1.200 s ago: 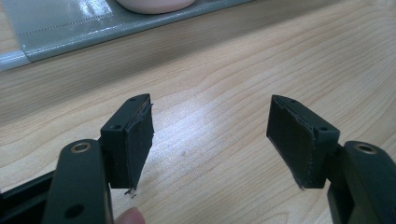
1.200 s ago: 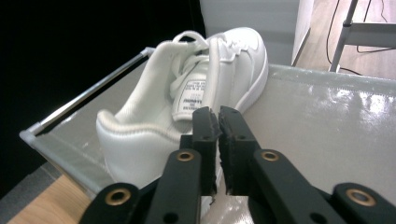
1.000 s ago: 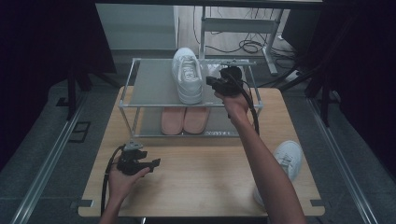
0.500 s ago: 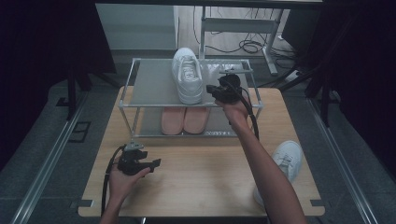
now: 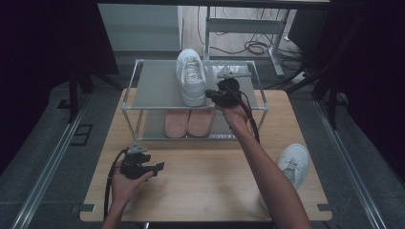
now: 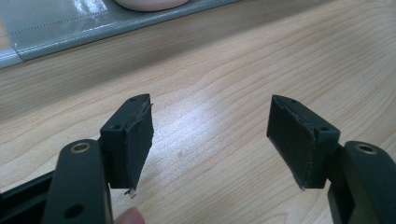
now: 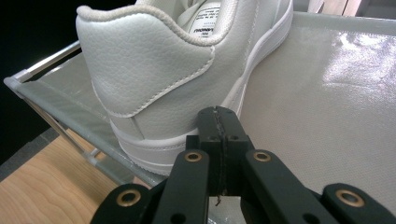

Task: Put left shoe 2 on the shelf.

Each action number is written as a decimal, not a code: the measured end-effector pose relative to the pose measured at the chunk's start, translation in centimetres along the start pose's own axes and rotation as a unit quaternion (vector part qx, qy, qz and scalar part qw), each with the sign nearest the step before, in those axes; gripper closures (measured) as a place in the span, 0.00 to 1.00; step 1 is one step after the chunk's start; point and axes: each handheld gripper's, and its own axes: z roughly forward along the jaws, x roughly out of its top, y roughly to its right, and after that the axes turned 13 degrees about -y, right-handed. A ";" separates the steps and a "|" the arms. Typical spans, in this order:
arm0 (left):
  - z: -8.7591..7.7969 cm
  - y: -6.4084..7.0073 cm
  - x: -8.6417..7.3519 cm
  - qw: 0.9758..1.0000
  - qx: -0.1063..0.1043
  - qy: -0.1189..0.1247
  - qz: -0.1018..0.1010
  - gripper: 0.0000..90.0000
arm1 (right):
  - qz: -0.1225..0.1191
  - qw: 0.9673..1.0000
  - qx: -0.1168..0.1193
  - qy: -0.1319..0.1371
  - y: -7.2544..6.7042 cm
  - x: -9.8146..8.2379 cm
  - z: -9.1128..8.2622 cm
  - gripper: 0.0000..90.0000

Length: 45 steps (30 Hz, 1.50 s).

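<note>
A white sneaker (image 5: 191,76) stands on the top shelf of a grey two-shelf rack (image 5: 153,86), toe pointing away. My right gripper (image 5: 210,94) is on that shelf beside the sneaker's heel. In the right gripper view its jaws (image 7: 218,119) are shut with nothing between them, tips close to the heel of the sneaker (image 7: 154,74); I cannot tell if they touch. My left gripper (image 5: 159,166) rests low over the wooden table (image 5: 210,186) near the front left. It is open (image 6: 210,135) and empty. A second white sneaker (image 5: 292,163) lies on the table at the right.
A pair of pink shoes (image 5: 188,122) sits on the rack's lower shelf, and its edge (image 6: 70,32) runs just beyond the left gripper. Dark curtains flank the table. Cables and a desk frame (image 5: 248,28) stand on the floor behind.
My right gripper has shifted slightly toward the near edge of the top shelf and toward the sneaker's heel. The left gripper has stayed in place.
</note>
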 end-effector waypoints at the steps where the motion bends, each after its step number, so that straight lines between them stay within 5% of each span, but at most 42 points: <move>1: 0.0 0.0 0.0 1.000 0.000 0.000 0.000 0.36 | -0.002 1.000 -0.002 0.000 -0.1 0.0 0.0 1.00; 45: 0.3 0.1 0.1 1.000 -0.002 -0.004 0.002 0.35 | 0.003 1.000 0.019 0.021 -2.8 1.5 1.7 1.00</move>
